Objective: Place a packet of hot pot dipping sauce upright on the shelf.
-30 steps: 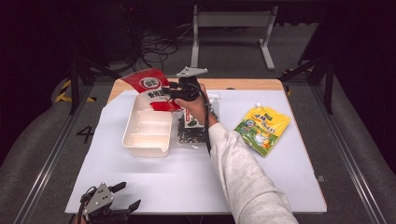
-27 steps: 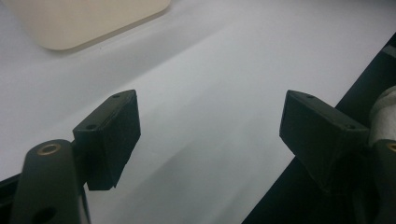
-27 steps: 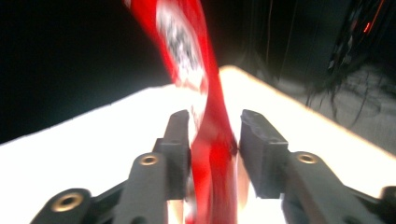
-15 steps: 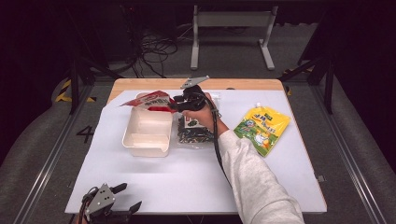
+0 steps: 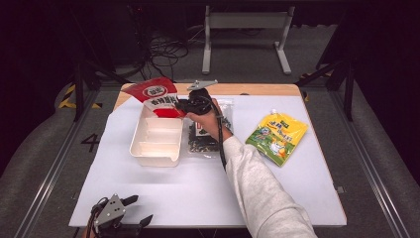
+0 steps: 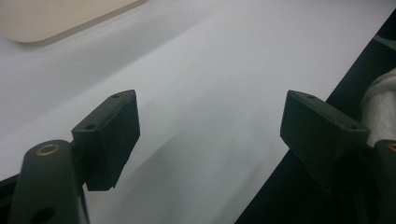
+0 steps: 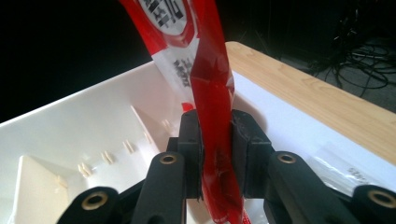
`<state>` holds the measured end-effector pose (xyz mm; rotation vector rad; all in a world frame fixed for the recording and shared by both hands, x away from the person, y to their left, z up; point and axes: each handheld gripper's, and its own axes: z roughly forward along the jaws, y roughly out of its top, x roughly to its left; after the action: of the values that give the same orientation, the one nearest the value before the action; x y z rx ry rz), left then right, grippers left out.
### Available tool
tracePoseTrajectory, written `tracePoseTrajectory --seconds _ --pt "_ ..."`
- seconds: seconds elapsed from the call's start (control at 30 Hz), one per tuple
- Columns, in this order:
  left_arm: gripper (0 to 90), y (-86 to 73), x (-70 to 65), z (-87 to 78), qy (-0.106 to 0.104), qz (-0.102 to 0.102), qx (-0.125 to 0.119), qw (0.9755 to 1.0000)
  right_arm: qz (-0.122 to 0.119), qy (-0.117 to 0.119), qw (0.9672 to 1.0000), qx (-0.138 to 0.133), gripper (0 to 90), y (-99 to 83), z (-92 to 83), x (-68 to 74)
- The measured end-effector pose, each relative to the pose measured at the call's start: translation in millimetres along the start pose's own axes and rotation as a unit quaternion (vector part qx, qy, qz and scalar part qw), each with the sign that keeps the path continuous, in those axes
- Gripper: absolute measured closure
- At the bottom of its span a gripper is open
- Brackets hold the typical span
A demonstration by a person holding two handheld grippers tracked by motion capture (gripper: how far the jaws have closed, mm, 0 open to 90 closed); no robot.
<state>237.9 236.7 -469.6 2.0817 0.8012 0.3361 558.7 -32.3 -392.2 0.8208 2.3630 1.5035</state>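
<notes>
The right gripper (image 7: 215, 140), its jaws just closing, pinches the red packet (image 5: 157, 96) above the white tray (image 5: 153, 148) at upper centre of the high view. I judge the packing step under way; next, lower and release it into a compartment (the left gripper (image 5: 130, 214) idles open, lower left).

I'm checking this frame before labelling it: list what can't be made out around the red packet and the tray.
- Red packet: top cut off by the right gripper view's upper edge; bottom hidden between the right gripper pads.
- White tray: far end hidden by the packet in the high view.
- Dark packet: partly hidden by the hand; print too small.
- Left gripper: cut off by the high view's bottom edge.
</notes>
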Motion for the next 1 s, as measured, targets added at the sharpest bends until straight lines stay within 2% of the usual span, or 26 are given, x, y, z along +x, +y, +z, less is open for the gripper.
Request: tracePoseTrajectory --seconds 0.33,0.4,0.47,0.6,0.67,0.83,0.93,1.0 --pt "20.8 2.7 -1.1 3.7 -0.009 0.006 0.004 0.9999 0.058 0.008 0.9982 -0.006 77.7 -6.2 7.2 -1.0" --pt "20.8 2.9 -2.1 4.2 -0.01 0.002 0.004 0.9999 0.063 0.009 0.9979 -0.007 78.2 -6.8 8.2 -1.6" --pt "20.8 3.8 -1.5 5.2 -0.012 0.009 0.004 0.9999 0.06 0.006 0.9981 -0.004 78.5 -6.7 8.5 -1.6" --pt "20.9 4.5 -1.8 6.4 -0.013 0.009 0.006 0.9999 0.059 -0.002 0.9983 0.0 78.6 -5.0 11.0 0.7" --pt "20.8 4.9 -2.4 7.3 -0.016 0.01 0.005 0.9998 0.065 -0.002 0.9979 -0.001 78.6 -5.0 12.9 2.5" --pt "21.1 4.5 -1.9 7.2 -0.016 0.01 0.007 0.9998 0.06 -0.001 0.9982 0.003 77.8 -5.0 13.0 3.6" --pt "21.1 4.9 -1.8 7.0 -0.017 0.009 0.005 0.9998 0.07 -0.003 0.9975 0.003 77.8 -4.7 16.1 3.0" --pt "21.1 5.3 -2.3 7.6 -0.016 0.012 0.005 0.9998 0.085 -0.003 0.9964 0.001 77.9 -5.0 19.2 4.0"
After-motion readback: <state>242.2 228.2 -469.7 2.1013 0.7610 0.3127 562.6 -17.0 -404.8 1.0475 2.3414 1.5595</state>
